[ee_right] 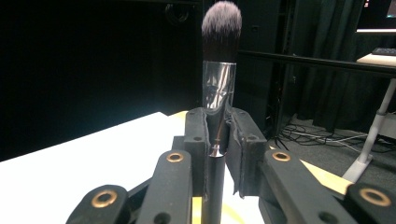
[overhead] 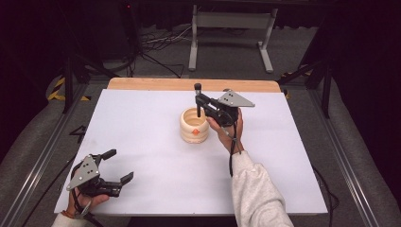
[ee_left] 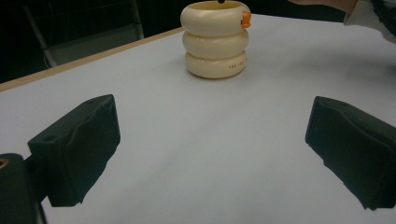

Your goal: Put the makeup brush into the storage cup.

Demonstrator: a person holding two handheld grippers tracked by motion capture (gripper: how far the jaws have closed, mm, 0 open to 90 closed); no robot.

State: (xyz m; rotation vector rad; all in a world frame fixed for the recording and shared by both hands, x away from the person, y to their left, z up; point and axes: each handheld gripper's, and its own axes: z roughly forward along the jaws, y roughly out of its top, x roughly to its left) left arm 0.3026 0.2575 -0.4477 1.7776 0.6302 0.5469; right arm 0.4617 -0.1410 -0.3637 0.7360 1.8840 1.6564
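Brush [ee_right: 219, 93] stands upright in our right gripper [overhead: 201, 101], jaws clamped on its handle, above the cup [overhead: 194, 125] mid-table. Our left gripper [overhead: 116, 165] rests apart, jaws wide.

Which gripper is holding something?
The right gripper, over the cream ringed holder: its fingers clamp a makeup brush. The left gripper sits open, empty.

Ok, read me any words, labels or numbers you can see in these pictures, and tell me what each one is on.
Small dark print on the bottom ring of the cream holder: starts with what looks like "THE", the rest too small and blurred to read.
Orange tab at the holder's rim: no readable text.
Makeup brush clamped in the right hand-held gripper: no print on its silver ferrule or black handle.
Table: no readable text.
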